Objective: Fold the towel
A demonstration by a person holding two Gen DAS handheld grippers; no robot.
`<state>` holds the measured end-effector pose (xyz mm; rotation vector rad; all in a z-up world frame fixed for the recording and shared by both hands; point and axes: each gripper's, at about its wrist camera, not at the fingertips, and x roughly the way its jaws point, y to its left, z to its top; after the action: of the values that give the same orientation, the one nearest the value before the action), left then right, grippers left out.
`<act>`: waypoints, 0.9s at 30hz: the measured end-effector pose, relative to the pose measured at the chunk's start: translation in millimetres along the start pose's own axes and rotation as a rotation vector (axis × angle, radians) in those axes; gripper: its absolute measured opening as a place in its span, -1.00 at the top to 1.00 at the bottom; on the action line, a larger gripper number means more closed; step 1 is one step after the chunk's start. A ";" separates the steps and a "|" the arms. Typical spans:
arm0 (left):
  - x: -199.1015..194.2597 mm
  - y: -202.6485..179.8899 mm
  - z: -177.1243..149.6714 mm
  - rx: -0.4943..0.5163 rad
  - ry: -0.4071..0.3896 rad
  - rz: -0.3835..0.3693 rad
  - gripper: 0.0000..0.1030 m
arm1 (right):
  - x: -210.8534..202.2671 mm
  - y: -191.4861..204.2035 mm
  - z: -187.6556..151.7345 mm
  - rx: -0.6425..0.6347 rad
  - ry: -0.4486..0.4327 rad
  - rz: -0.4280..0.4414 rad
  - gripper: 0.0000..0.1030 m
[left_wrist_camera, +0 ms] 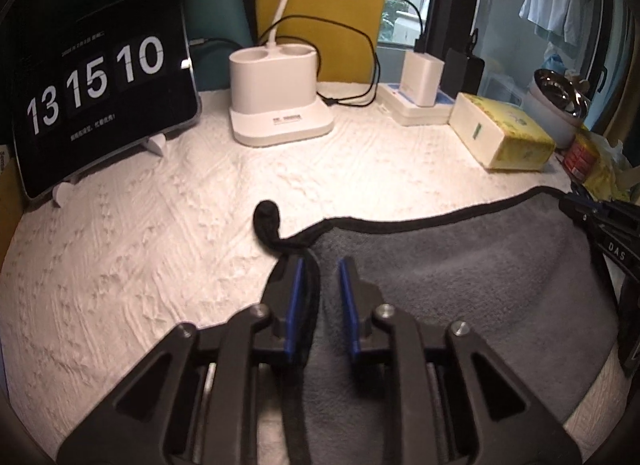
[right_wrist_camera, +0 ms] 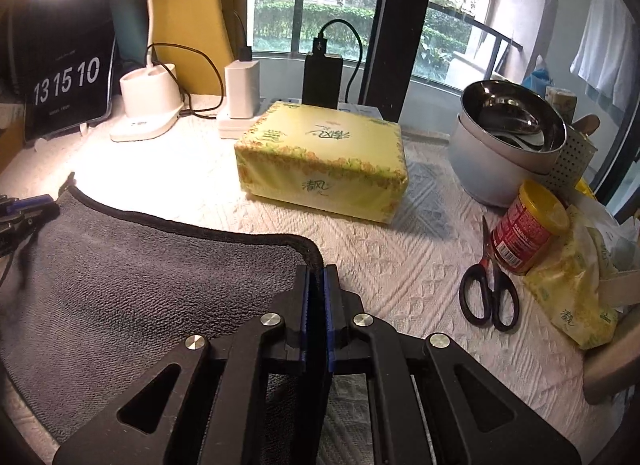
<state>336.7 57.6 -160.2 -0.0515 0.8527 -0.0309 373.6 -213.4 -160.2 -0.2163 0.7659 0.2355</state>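
A grey towel [left_wrist_camera: 460, 265] with black trim lies on the white textured table cover; it also shows in the right wrist view [right_wrist_camera: 140, 277]. My left gripper [left_wrist_camera: 320, 265] is open over the towel's far-left corner, with the trim edge between its blue pads and a black hanging loop [left_wrist_camera: 266, 217] just ahead. My right gripper [right_wrist_camera: 316, 273] is shut on the towel's far-right corner, the black trim pinched between the pads. The right gripper shows at the right edge of the left wrist view [left_wrist_camera: 604, 233], and the left gripper at the left edge of the right wrist view [right_wrist_camera: 24, 209].
A tablet clock [left_wrist_camera: 100, 93], a white lamp base [left_wrist_camera: 280, 105] and chargers [left_wrist_camera: 420, 85] stand at the back. A yellow tissue pack [right_wrist_camera: 320, 161], scissors [right_wrist_camera: 488, 297], a red can [right_wrist_camera: 528, 229], a steel bowl on a pot [right_wrist_camera: 512, 133] and a yellow bag [right_wrist_camera: 580, 285] lie to the right.
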 end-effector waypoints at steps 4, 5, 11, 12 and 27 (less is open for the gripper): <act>-1.6 1.6 -0.4 -0.007 0.000 0.002 0.52 | 2.9 -2.2 -0.7 0.014 0.021 -0.008 0.73; -1.8 1.9 -0.5 -0.009 0.002 0.007 0.46 | 3.0 -2.9 -1.2 0.018 0.023 -0.013 0.61; -13.5 6.4 -1.3 -0.025 -0.019 0.017 0.03 | -8.7 -5.6 -1.7 0.041 0.006 -0.026 0.33; -16.4 7.0 -1.5 -0.028 -0.023 0.014 0.03 | -14.3 -4.8 -1.7 0.043 -0.003 -0.023 0.33; -76.0 -3.4 -16.2 -0.043 -0.124 -0.017 -0.28 | -72.6 12.1 -11.5 0.040 -0.070 0.030 0.31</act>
<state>274.4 57.2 -113.4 -0.1002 0.7293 -0.0245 312.0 -214.5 -118.4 -0.1579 0.7042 0.2551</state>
